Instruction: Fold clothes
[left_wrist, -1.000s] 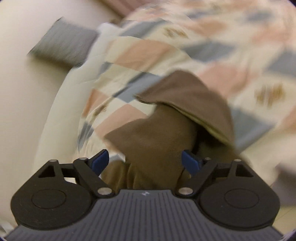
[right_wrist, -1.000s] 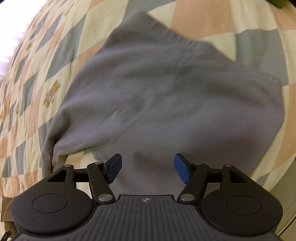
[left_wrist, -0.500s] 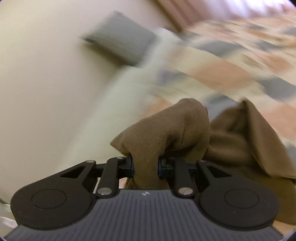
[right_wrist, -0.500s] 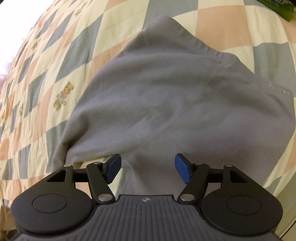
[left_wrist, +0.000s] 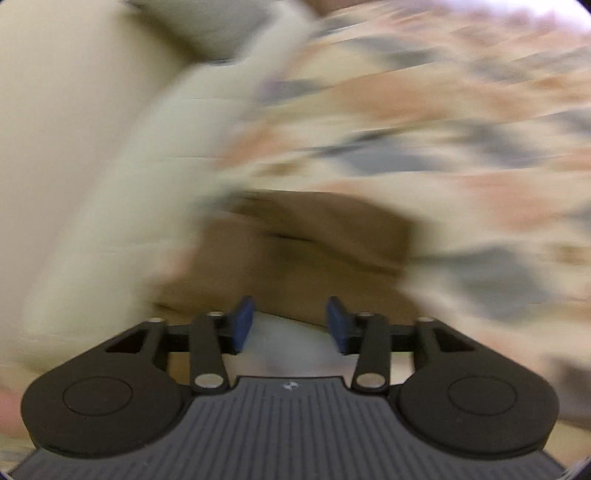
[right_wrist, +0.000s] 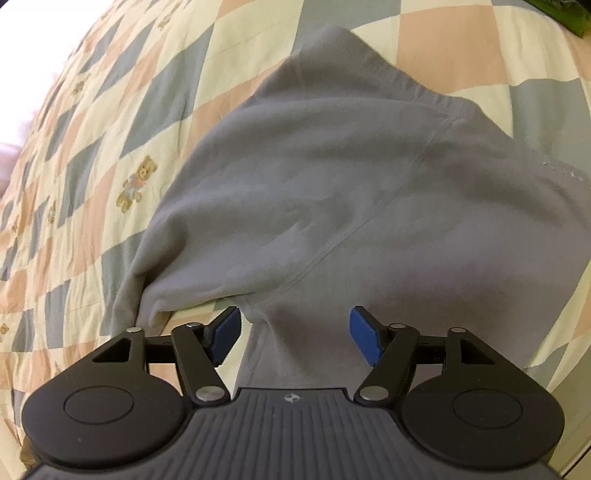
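In the right wrist view, the right gripper (right_wrist: 293, 334) hangs with its blue pads spread apart, holding nothing, just above the near part of a grey garment (right_wrist: 332, 192). The garment lies on the bed, over a patchwork quilt (right_wrist: 122, 122) printed with small teddy bears. It looks like soft, fairly thick knit, a sweatshirt or joggers by its stitched seam (right_wrist: 354, 232) and ribbed far edge; which one I cannot tell. Such cloth is light and limp, so it will sag and drag from any single pinch. A seam, hem or corner gives a doubled, firmer bite than the flat middle; the bunched fold (right_wrist: 162, 306) at the near left is one such place.

The left wrist view is heavily blurred. The left gripper (left_wrist: 290, 323) also stands apart and empty. Just beyond it a brown garment (left_wrist: 317, 243) lies on the same quilt near the bed's pale edge (left_wrist: 147, 206), seemingly in layers with a crease across; whether that is a neat fold I cannot say. It looks equally soft, best taken at an edge.
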